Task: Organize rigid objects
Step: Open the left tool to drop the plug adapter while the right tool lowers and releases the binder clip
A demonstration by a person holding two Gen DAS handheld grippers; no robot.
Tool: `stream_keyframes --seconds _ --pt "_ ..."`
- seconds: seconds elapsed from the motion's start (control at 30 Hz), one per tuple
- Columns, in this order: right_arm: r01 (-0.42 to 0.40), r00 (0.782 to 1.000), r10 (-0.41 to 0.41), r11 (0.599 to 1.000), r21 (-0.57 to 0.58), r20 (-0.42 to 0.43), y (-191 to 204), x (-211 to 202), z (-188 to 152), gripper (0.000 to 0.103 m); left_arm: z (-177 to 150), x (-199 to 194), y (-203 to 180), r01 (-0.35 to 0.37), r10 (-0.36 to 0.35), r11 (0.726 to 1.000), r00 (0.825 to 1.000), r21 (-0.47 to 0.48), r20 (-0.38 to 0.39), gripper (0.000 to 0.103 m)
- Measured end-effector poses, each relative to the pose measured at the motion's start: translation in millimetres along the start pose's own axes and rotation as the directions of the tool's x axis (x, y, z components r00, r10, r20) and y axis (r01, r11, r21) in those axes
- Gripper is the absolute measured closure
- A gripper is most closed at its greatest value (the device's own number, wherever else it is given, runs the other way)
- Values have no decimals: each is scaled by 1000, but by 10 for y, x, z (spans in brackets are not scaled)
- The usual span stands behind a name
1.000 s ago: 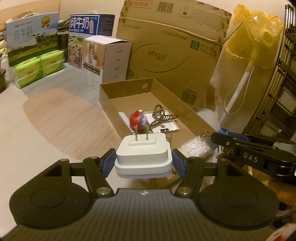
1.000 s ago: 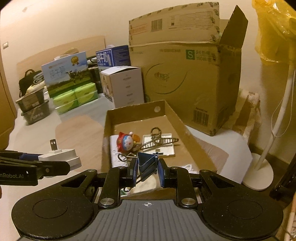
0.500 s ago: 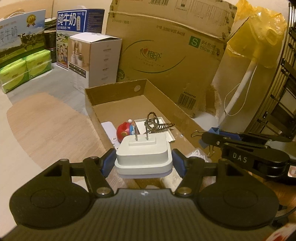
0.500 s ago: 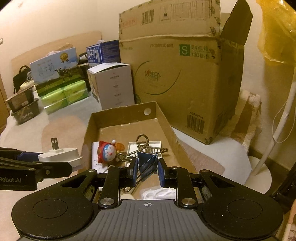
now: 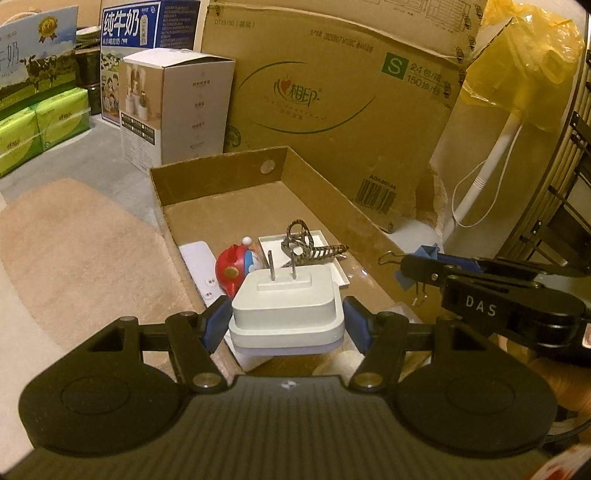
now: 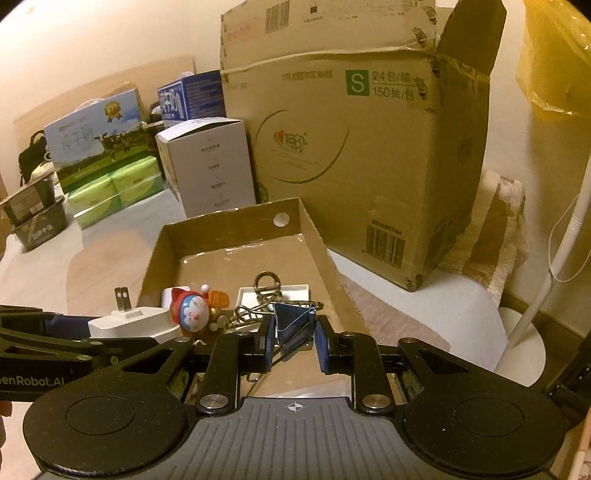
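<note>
My left gripper (image 5: 286,325) is shut on a white plug adapter (image 5: 286,306) whose two prongs point up; it hangs over the near end of a shallow cardboard tray (image 5: 218,173). The right gripper (image 6: 294,341) is shut on a blue binder clip (image 6: 293,323), also over the tray's near end. In the tray lie a red and blue cartoon figurine (image 6: 192,308), a white remote (image 5: 199,264), a small white lid (image 5: 325,258) and a patterned hair clip (image 5: 306,243). The adapter (image 6: 133,321) shows at the left of the right wrist view.
A big cardboard carton (image 6: 351,147) stands just behind the tray, a white box (image 5: 177,107) at its left. Milk cartons (image 5: 147,26) and green tissue packs (image 5: 40,125) line the far left. A white fan pole (image 5: 484,173) under yellow plastic rises at right.
Both grippers have moved forward toward the tray with their loads; the tray and the boxes behind it now look closer and larger. Neither grip has changed.
</note>
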State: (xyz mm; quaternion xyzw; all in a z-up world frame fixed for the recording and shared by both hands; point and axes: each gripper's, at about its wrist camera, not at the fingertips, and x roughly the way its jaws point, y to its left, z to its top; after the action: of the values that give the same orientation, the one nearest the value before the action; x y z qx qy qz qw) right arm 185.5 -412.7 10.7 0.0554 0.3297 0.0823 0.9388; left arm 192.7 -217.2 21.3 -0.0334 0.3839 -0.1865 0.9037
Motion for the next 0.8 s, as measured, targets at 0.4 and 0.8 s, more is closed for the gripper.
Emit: stream_keyframes --seconds 0.4,0.8 --pt "-2 1000 2 1000 14 -6 -34 32 -9 80 -26 -110 211 -38 39 998 999 -49 26 36" --pt "-17 1000 17 1000 7 -7 26 41 39 80 -50 -199 281 -54 55 997 998 -52 26 36"
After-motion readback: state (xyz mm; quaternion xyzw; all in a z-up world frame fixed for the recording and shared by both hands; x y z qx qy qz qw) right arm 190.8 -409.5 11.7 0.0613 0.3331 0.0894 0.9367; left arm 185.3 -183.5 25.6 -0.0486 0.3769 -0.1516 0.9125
